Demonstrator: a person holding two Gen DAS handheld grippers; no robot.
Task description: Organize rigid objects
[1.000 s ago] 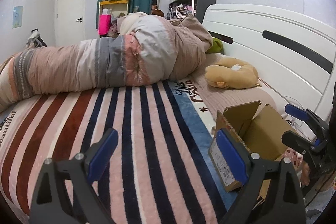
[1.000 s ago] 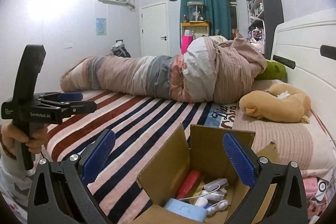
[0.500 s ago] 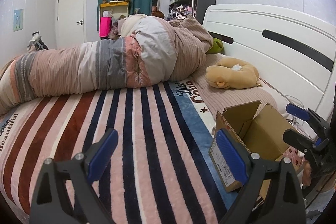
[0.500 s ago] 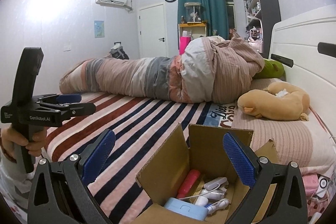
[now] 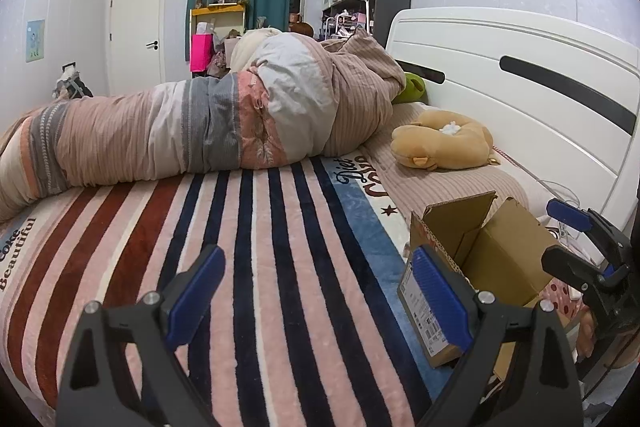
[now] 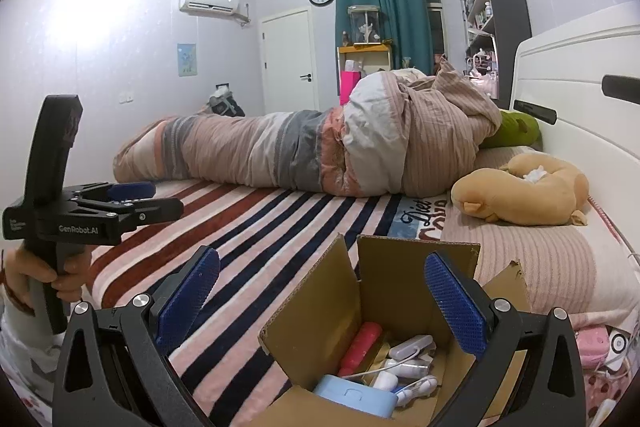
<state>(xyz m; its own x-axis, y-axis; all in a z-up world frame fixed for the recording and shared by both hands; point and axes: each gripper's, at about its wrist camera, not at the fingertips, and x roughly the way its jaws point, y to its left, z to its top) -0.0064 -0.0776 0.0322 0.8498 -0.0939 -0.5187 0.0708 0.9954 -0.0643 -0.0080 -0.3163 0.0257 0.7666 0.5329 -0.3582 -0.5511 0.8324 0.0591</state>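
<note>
Right gripper [image 6: 322, 299] hangs wide open and empty over the box [image 6: 396, 291] on the bed [image 5: 280, 267]; left gripper [image 5: 316, 295] likewise. Dropping straight onto the red tube [image 6: 360, 347] looks best, though cables possibly tangle it.

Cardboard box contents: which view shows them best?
The right wrist view: it looks down into the open cardboard box, showing a red tube, a light blue case and white gadgets. The left wrist view shows only the box's outside, label and flaps.
</note>
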